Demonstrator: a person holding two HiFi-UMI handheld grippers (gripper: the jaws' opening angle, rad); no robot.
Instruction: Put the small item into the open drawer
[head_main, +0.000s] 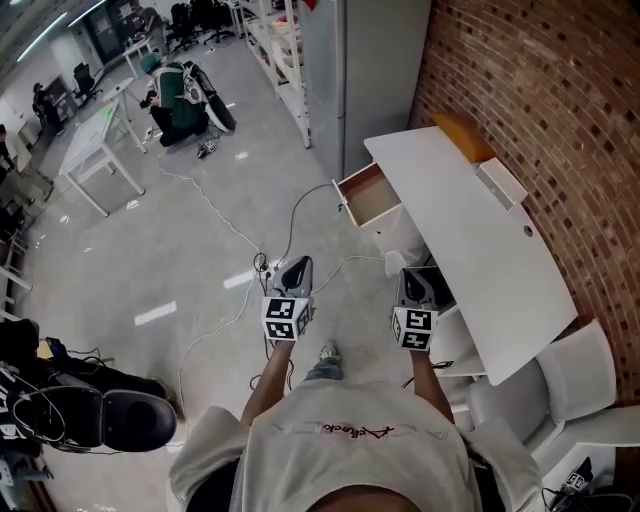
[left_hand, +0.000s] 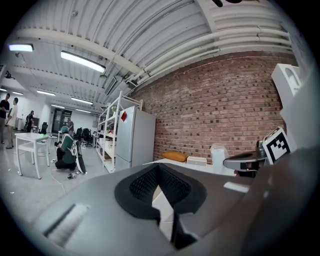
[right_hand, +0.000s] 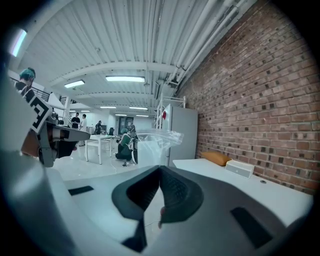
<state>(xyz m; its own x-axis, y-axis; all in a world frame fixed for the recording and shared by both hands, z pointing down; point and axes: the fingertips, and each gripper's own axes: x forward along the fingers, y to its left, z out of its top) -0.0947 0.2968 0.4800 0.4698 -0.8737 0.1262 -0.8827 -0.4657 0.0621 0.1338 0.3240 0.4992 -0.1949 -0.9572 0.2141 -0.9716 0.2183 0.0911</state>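
The open drawer (head_main: 372, 196), wood-coloured inside with a white front, sticks out from under the white desk (head_main: 470, 240) ahead of both grippers. My right gripper (head_main: 412, 275) (right_hand: 160, 172) is shut on a thin clear plastic bag (right_hand: 155, 145), which stands up from its jaws. From the left gripper view the bag (left_hand: 218, 156) shows at the tip of the right gripper. My left gripper (head_main: 297, 265) (left_hand: 159, 170) is level with it to the left, over the floor, with its jaws together and nothing seen between them. Both point towards the drawer and are still apart from it.
An orange pad (head_main: 462, 130) and a white box (head_main: 500, 182) lie on the desk along the brick wall. A grey cabinet (head_main: 370, 70) stands beyond the drawer. Cables (head_main: 230, 230) trail over the floor. White chairs (head_main: 580, 370) stand at right, a black chair (head_main: 100, 415) at left. A person (head_main: 180, 95) crouches far off.
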